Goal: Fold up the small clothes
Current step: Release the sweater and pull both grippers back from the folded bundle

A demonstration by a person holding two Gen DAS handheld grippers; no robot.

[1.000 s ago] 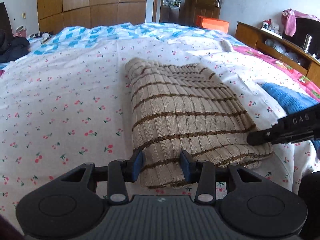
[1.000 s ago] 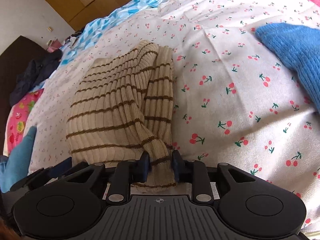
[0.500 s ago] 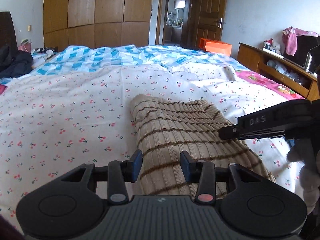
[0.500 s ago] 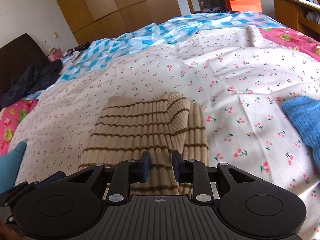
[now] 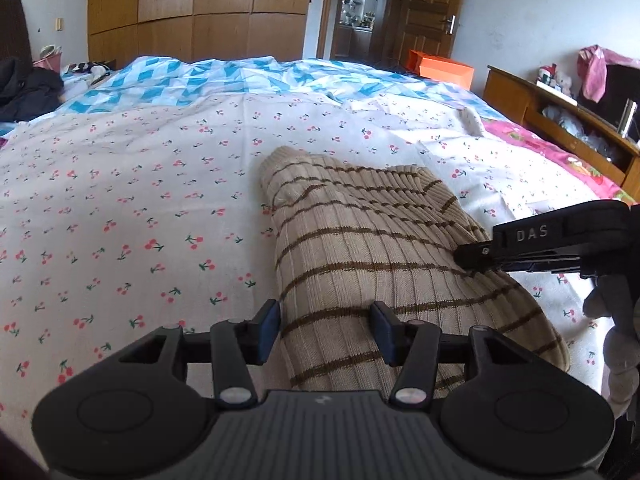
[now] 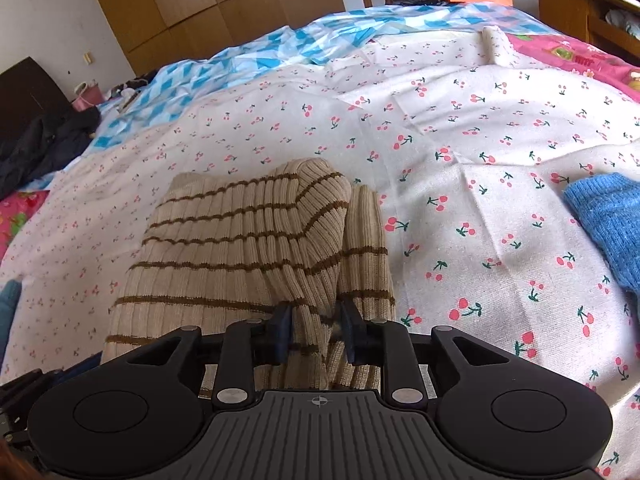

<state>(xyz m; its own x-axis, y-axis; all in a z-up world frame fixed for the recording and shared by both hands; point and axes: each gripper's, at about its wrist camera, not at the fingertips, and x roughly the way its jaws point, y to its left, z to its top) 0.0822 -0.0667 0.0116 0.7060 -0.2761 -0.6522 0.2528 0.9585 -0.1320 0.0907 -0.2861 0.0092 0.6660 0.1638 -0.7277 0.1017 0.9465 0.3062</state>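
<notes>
Striped sweater [image 5: 360,264] folded on cherry-print sheet [image 5: 140,208] of bed. Left tool [image 5: 325,332] at sweater's near edge, jaws opening, knit between them. Right tool [image 5: 476,258] touching sweater's right side. Orange box [image 5: 440,72] beyond sweater, by door.

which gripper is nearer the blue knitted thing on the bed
Right. The right gripper, pinching the striped sweater, has the blue knit just off to its side. The left gripper sits on the sweater's far side from it.

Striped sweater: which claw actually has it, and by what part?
Right claw pinches the near edge of the striped sweater, jaws closing. Left claw straddles the near left edge, jaws opening, pads not pressing.
</notes>
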